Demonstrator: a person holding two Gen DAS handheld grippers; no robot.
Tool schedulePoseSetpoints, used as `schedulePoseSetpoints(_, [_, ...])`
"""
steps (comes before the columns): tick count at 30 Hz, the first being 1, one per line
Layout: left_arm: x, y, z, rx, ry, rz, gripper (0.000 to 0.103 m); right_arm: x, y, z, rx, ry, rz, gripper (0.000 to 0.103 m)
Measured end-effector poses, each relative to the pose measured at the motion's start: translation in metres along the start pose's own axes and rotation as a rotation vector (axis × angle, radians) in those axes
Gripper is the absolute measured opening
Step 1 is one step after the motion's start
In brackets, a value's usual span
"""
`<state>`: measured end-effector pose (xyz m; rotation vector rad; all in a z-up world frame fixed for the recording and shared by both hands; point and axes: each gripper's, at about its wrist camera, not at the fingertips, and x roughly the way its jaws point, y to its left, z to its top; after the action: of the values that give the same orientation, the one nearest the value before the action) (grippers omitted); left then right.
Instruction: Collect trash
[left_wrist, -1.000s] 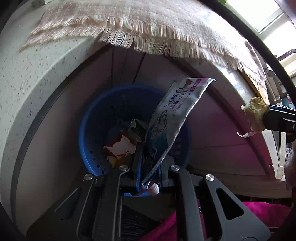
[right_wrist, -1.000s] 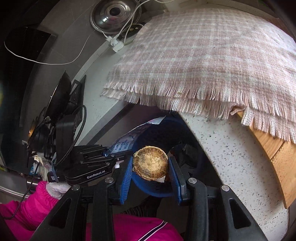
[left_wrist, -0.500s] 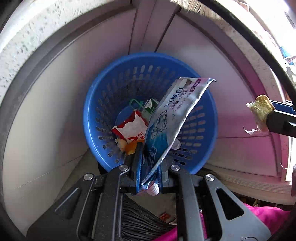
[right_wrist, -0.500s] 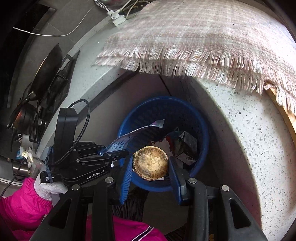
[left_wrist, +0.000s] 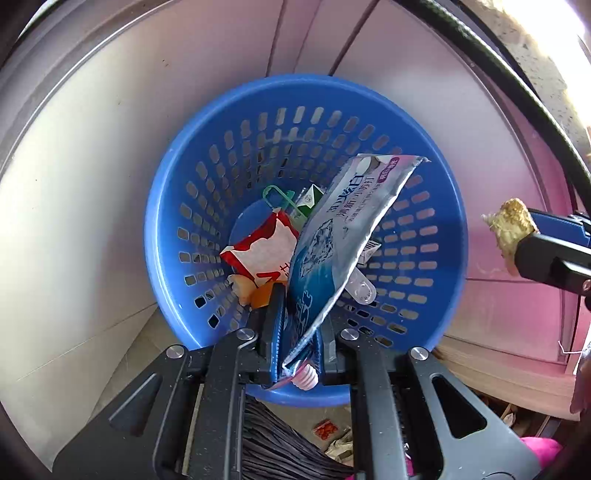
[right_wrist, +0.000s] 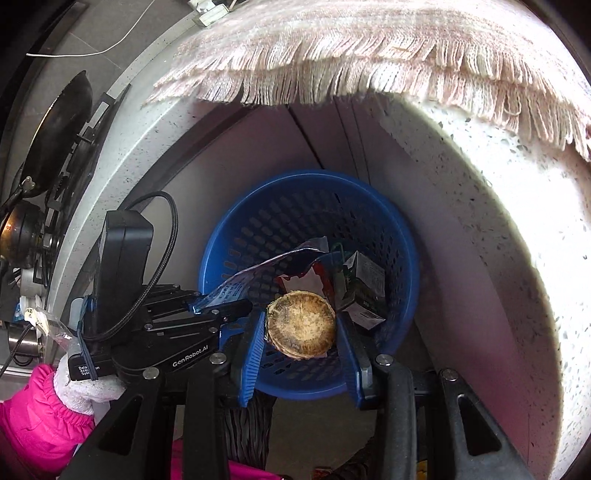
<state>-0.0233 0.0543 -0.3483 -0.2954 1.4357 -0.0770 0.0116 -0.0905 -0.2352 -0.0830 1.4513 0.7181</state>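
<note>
A blue perforated waste basket (left_wrist: 184, 192) (right_wrist: 236, 243) stands on the floor in a cabinet corner. It holds a red-and-white wrapper (left_wrist: 258, 251), a green carton (right_wrist: 364, 291) and a green clip (left_wrist: 277, 197). My left gripper (left_wrist: 299, 332) is shut on a flattened blue-and-silver toothpaste tube (left_wrist: 343, 225), which slants up over the basket. In the right wrist view my right gripper (right_wrist: 301, 328) is shut on a round, browned pastry (right_wrist: 301, 325) above the basket's near rim. That pastry (left_wrist: 511, 225) also shows at the right edge of the left wrist view.
A speckled stone counter (right_wrist: 498, 236) overhangs the basket, with a fringed checked cloth (right_wrist: 369, 48) on top. Pale cabinet panels (left_wrist: 92, 166) close in on both sides. A dark broom head (left_wrist: 273, 443) lies below the basket. A pink sleeve (right_wrist: 33, 417) is at the lower left.
Both grippers have come down toward the basket with their loads still held. The basket now fills both views, and the cloth has slid up and out of the left wrist view.
</note>
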Motion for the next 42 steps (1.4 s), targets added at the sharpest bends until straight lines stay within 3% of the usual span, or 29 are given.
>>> schedulePoseSetpoints(6, [-0.007,0.001,-0.002,-0.004,-0.010,-0.016,0.013,0.002,-0.002,0.002,-0.002,0.003,-0.006,0.042])
schedulePoseSetpoints(8, [-0.009,0.003,-0.001,-0.011,-0.017,-0.019,0.036,0.000,-0.002,0.002,0.000,-0.006,0.003,0.044])
schedulePoseSetpoints(10, [-0.013,0.003,0.000,-0.017,-0.037,-0.028,0.046,-0.002,-0.001,0.003,-0.002,-0.016,0.000,0.051])
schedulePoseSetpoints(12, [-0.017,0.004,0.001,-0.024,-0.044,-0.028,0.046,-0.005,0.000,0.004,-0.008,-0.026,-0.001,0.057])
schedulePoseSetpoints(38, [-0.090,-0.011,0.013,0.030,-0.148,0.017,0.046,-0.073,0.014,0.004,-0.059,-0.127,-0.002,0.060])
schedulePoseSetpoints(40, [-0.102,-0.014,0.015,0.037,-0.166,0.022,0.048,-0.084,0.014,0.004,-0.064,-0.152,-0.006,0.061])
schedulePoseSetpoints(42, [-0.115,-0.017,0.017,0.051,-0.194,0.032,0.057,-0.096,0.014,0.004,-0.068,-0.181,-0.016,0.062])
